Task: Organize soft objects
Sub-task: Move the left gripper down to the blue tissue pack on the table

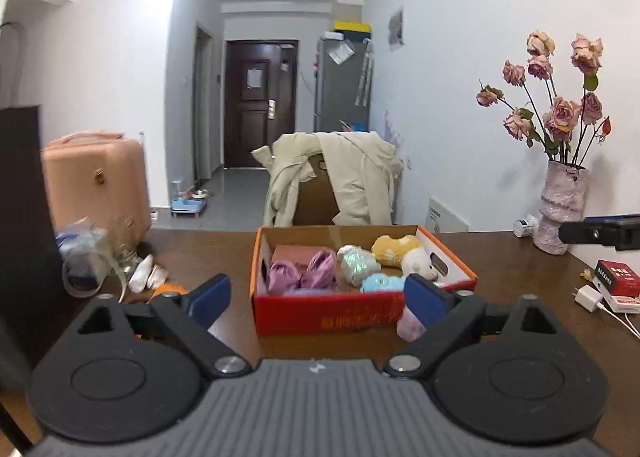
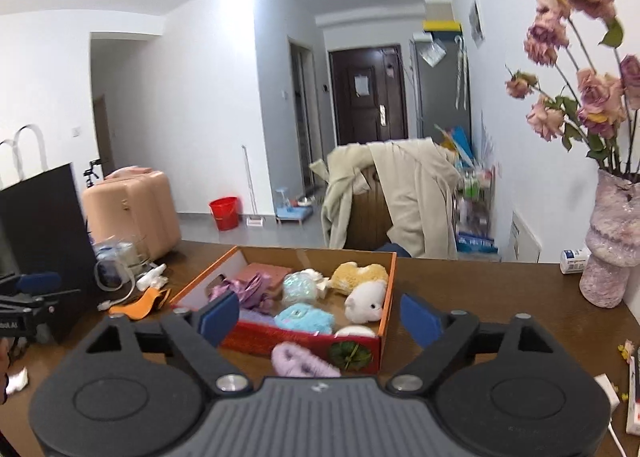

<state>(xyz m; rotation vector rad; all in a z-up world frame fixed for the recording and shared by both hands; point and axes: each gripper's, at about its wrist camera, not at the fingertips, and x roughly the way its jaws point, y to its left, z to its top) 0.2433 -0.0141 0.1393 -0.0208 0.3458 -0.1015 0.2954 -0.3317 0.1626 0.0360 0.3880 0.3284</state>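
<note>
A red and orange cardboard box [image 1: 332, 315] [image 2: 280, 339] stands on the brown table. It holds soft toys: a purple bow [image 1: 302, 277], a yellow plush [image 1: 396, 249] [image 2: 358, 275], a white plush [image 1: 420, 263] [image 2: 366, 301], a light blue plush [image 1: 382, 283] [image 2: 304, 317] and a pale shiny one [image 1: 356, 263] [image 2: 300, 287]. A lilac fluffy slipper [image 2: 300, 363] [image 1: 410, 325] lies on the table in front of the box. My left gripper [image 1: 318, 297] is open and empty, just before the box. My right gripper [image 2: 320, 317] is open and empty above the slipper.
A vase of dried roses [image 1: 560, 209] [image 2: 608, 245] stands at the right wall. A red packet and white charger [image 1: 608, 285] lie at the right. Plastic bags and orange items [image 1: 100, 261] [image 2: 132, 277] lie at the left, next to a black bag [image 2: 40, 241]. A coat-draped chair [image 1: 332, 177] stands behind the table.
</note>
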